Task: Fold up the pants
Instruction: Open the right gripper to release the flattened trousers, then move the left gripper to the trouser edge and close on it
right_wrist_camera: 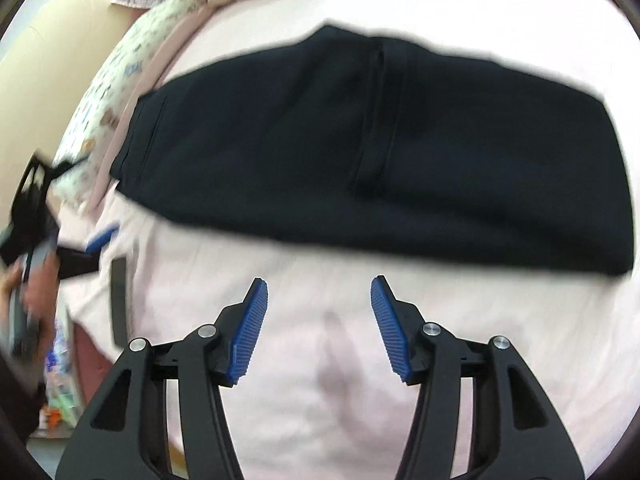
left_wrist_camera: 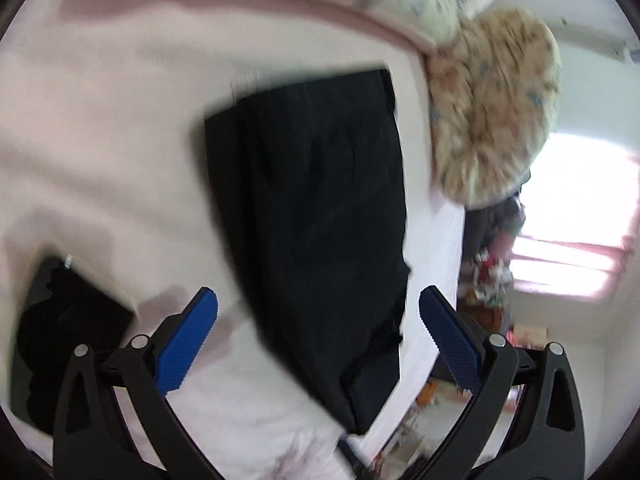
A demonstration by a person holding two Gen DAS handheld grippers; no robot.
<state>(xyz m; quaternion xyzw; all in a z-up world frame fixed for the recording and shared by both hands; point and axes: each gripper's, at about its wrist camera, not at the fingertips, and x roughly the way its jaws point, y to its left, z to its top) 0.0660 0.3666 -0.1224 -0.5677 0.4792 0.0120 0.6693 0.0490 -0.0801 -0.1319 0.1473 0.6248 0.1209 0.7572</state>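
The black pants (left_wrist_camera: 320, 200) lie folded into a flat oblong on the pink bedsheet (left_wrist_camera: 100, 140). My left gripper (left_wrist_camera: 318, 292) hovers over the near end of the pants, jaws wide open, nothing between its blue pads. In the right wrist view the pants (right_wrist_camera: 380, 152) stretch across the frame, a seam running down their middle. My right gripper (right_wrist_camera: 319, 280) stands open just short of their near edge, over bare sheet (right_wrist_camera: 320, 360). The left gripper (right_wrist_camera: 100, 236) shows blurred at the far left, held by a hand (right_wrist_camera: 36, 284).
Floral pillows (left_wrist_camera: 492, 108) and bedding (right_wrist_camera: 120, 68) are piled at the head of the bed. A black object (left_wrist_camera: 68, 340) sits at the lower left. The bed's edge (left_wrist_camera: 448, 248) drops to a cluttered floor (left_wrist_camera: 492, 276) below a bright window (left_wrist_camera: 580, 216).
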